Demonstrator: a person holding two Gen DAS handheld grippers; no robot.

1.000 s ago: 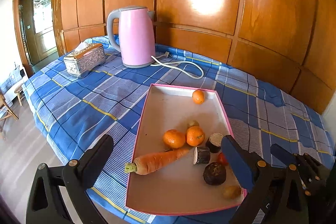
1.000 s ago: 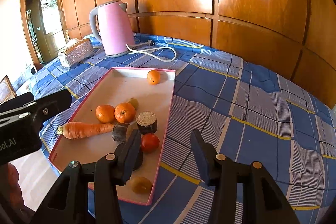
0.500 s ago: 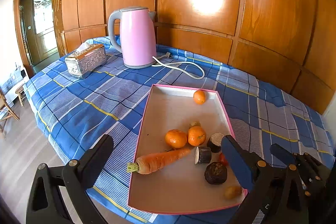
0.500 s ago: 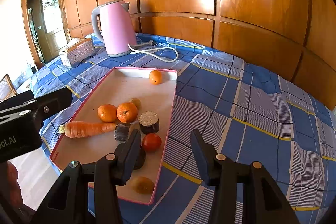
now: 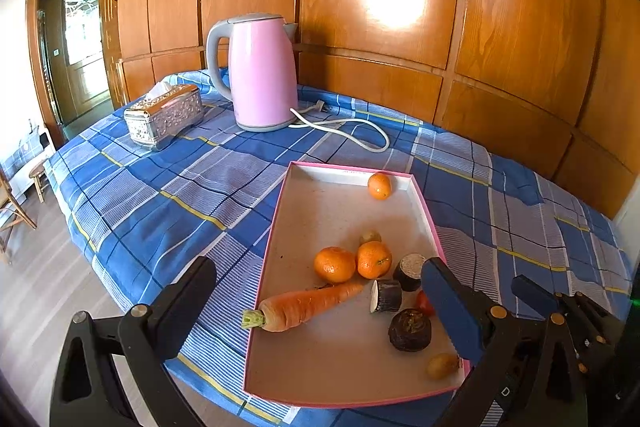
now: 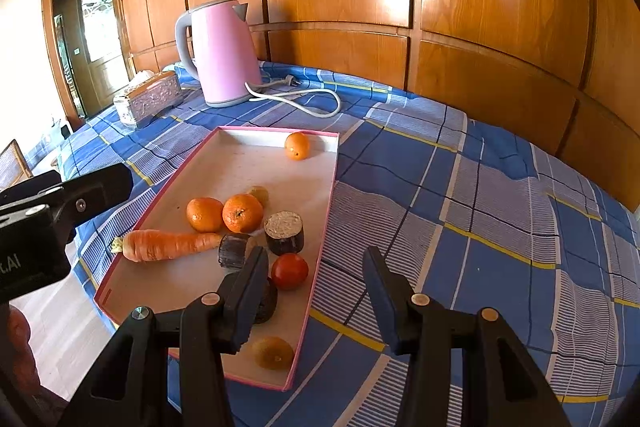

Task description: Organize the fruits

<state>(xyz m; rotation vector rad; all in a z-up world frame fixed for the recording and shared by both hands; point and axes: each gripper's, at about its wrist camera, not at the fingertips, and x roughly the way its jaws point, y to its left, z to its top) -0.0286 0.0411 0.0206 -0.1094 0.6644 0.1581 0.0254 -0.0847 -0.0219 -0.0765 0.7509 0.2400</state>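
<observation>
Both grippers poised over tray (image 5: 276, 227), jaws open and empty.
Advised: centre right gripper (image 6: 316, 279) on tomato (image 6: 289, 271), close gently.

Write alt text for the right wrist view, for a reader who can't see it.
An open right tool hovers over the near end of a pink-rimmed tray holding three oranges, a carrot, a tomato and dark cut pieces. Behind it, on a blue plaid cloth, stand a pink kettle and a tissue box.
</observation>
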